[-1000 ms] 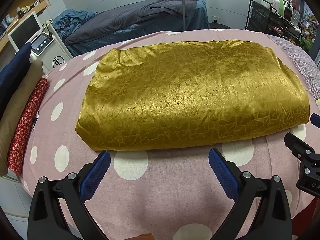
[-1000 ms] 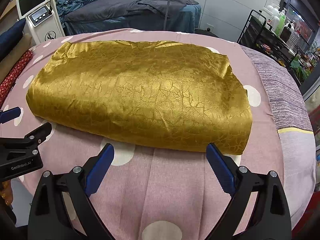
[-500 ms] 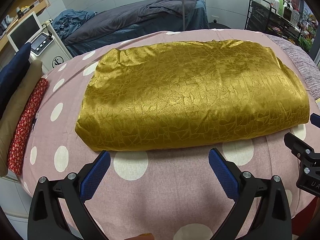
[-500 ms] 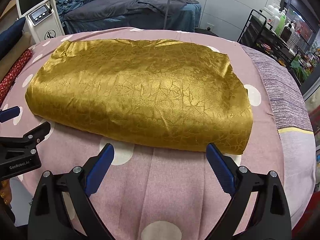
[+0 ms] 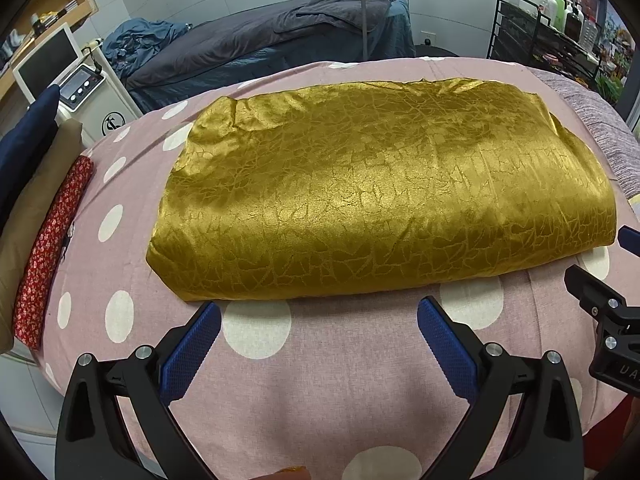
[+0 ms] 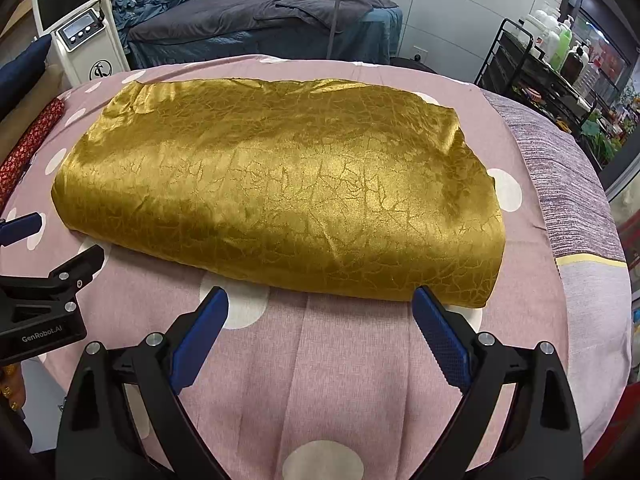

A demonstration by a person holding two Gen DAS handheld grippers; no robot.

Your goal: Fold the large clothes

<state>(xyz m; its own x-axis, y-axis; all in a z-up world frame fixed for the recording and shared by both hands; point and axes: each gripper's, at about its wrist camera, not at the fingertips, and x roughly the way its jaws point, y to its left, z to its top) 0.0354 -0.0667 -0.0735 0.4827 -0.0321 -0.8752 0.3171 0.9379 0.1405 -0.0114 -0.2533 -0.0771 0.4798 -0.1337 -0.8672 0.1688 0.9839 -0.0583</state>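
Note:
A shiny gold cloth with a crackle pattern lies folded into a wide rectangle on a pink bedspread with white dots. My left gripper hovers open just short of the cloth's near folded edge, towards its left half, holding nothing. My right gripper is open too, in front of the near edge towards the cloth's right corner, one blue pad close to the fabric. Each gripper shows at the side of the other's view.
Rolled fabrics in red floral, tan and navy lie along the bed's left edge. A white machine with a screen stands behind left, a grey-covered bed behind, and a black rack of bottles at the right.
None of note: the right wrist view has crept slightly closer to the cloth; both grippers stay open and the cloth has not moved.

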